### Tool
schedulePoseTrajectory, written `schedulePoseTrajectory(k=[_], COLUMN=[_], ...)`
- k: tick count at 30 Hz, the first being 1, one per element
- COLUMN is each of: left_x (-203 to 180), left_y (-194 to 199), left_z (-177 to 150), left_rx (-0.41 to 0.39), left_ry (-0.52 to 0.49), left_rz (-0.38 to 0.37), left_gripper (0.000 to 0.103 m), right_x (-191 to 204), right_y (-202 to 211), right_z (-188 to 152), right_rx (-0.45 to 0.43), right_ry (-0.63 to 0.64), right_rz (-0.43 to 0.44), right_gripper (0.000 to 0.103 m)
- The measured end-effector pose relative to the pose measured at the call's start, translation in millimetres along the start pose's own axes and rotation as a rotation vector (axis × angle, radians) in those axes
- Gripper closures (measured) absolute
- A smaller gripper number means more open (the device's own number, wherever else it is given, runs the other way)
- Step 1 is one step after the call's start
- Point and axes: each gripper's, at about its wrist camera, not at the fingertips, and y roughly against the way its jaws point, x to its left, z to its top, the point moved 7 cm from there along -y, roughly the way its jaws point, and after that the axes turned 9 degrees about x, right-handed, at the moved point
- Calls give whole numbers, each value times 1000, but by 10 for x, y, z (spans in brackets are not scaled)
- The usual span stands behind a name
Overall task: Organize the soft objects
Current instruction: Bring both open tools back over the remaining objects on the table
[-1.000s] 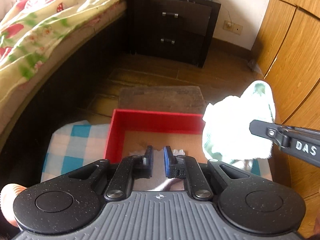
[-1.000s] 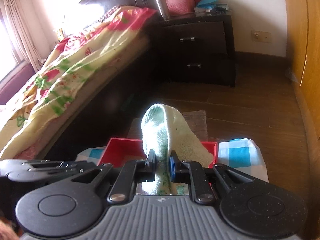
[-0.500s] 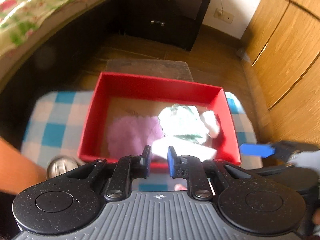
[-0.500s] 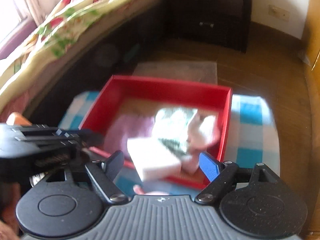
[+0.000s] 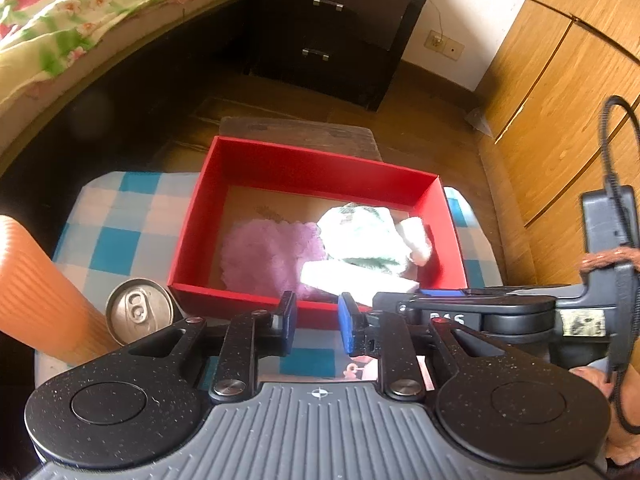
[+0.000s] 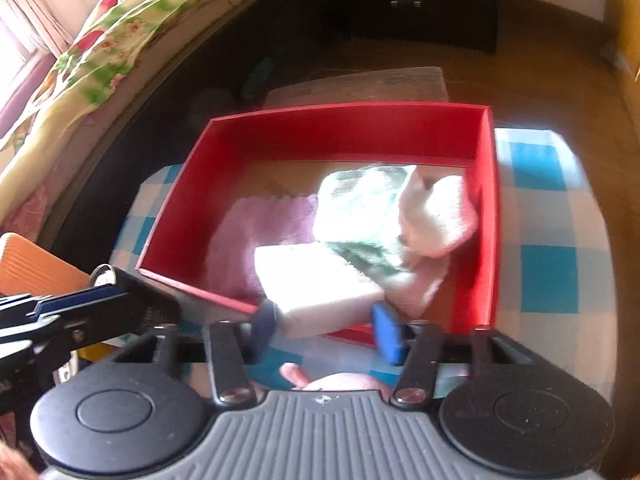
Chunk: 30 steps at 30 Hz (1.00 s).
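Observation:
A red box (image 5: 320, 166) (image 6: 352, 128) sits on a blue-and-white checked cloth (image 5: 120, 236). In it lie a purple fuzzy cloth (image 5: 264, 252), a white-and-green towel (image 5: 360, 232) (image 6: 360, 208), a white foam block (image 5: 352, 280) (image 6: 316, 280) and a pale sock (image 6: 440, 216). My left gripper (image 5: 317, 326) hovers before the box's near wall, its jaws opening a little with nothing between them. My right gripper (image 6: 325, 330) hangs over the near wall, jaws closing. The foam block's near end shows in its gap, and the pads do not press on it.
A drink can (image 5: 138, 308) and an orange ribbed roll (image 5: 40, 288) stand left of the box. A pink soft thing (image 6: 320, 382) lies on the cloth under the right gripper. A bed (image 5: 60, 20), a dark nightstand (image 5: 332, 32) and wooden cupboard doors (image 5: 560, 100) surround the spot.
The right gripper let go of the white-and-green towel, which now lies in the box. It spread wide, sank toward the box and has narrowed again. The left gripper tipped down toward the box.

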Motion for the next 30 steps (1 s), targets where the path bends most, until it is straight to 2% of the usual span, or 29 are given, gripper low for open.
schedulePoseTrajectory(k=[3,6,8,10,11,12,14,17,19,21,22,23,27,30], left_x=[34,76,92,92,85,70,17,-76,-146,-186,-204,-209,-282,-367], left_y=[53,161,224,257,268,276,297,275,211,159,138,126,54,56], left_z=[-42,-130,-186,-238,-260,-289,-381,-605,-782,-964,-1063,-1141,-1434,-1525], left_rx=[-14,-33,-46,-54,-57,-57,-54,-43,-11,14,23,31,76,80], left_ry=[35,47,38,31,32,34,35,13,-21,-60,-85,-105,-188,-256], left_rz=[-33,-55,-57,-40,-34,-42,-69,-69,-56,-16,11,25,43,62], left_gripper=[73,72,65,64,64,63,60,43,43,41,39,35,30,24], right_x=[32,139,232,292,293,264,208,100,77,46,21,10,-88,-168], right_y=[140,448,678,763,768,791,846,943,1006,1039,1031,1005,898,861], right_z=[-56,-317,-646,-901,-999,-1060,-1139,-1215,-1295,-1397,-1466,-1541,-1772,-1879], right_rx=[-13,-43,-46,-20,3,-9,-33,-36,-52,-62,-55,-47,-24,0], right_ry=[-5,45,103,203,229,217,192,111,96,89,86,91,119,96], right_rz=[98,207,271,197,148,108,95,143,143,95,69,43,-52,-58], right_gripper=[98,98,98,93,84,71,60,59,56,44,43,42,42,42])
